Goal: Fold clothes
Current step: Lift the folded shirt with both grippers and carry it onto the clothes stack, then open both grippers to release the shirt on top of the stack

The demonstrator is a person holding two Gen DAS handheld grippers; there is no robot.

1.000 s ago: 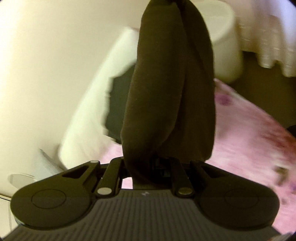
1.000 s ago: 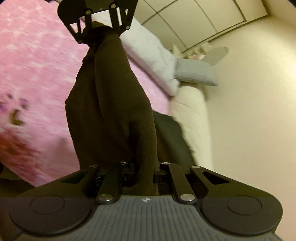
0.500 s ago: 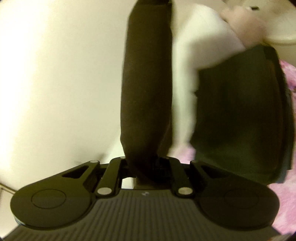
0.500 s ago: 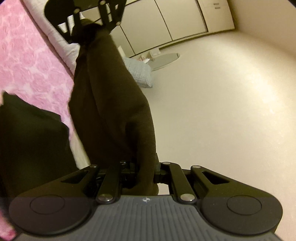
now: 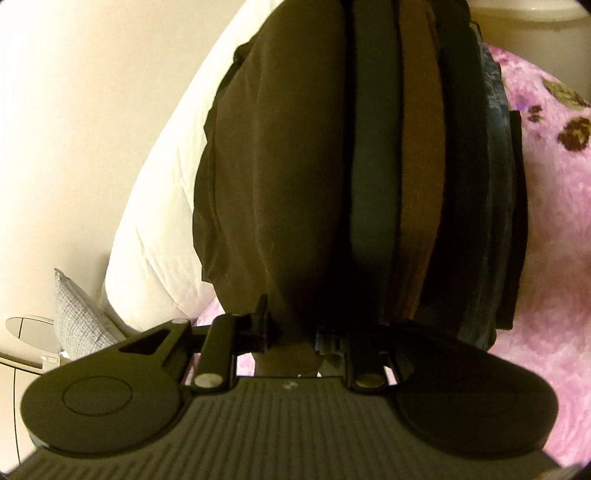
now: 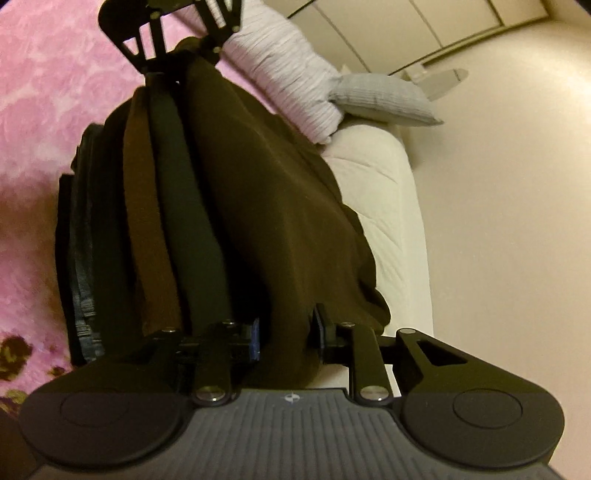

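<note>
Here the dark brown garment [image 5: 273, 177] bears no readable label.

A pink floral bedspread [image 6: 40, 122] covers the bed. A cream quilt [image 6: 384, 206] and grey pillow [image 6: 384, 99] lie near the plain wall [image 6: 509, 221]. White cupboard doors [image 6: 424, 22] stand far off.

The folded knit garment [image 5: 280, 177] is dark brown. The stack of folded clothes [image 5: 424, 177] beside it shows bands of dark green, rust brown, near black and blue denim. The plush bed cover [image 5: 554, 236] is pink with a pale rose pattern and some brown and olive flower prints. The quilted duvet [image 5: 162, 206] is cream white. One ribbed pillow [image 6: 284, 70] is pale lilac, the small cushion [image 6: 384, 98] grey. Both tools are black: the left tool [image 5: 291, 328] and the right tool [image 6: 286, 332].
</note>
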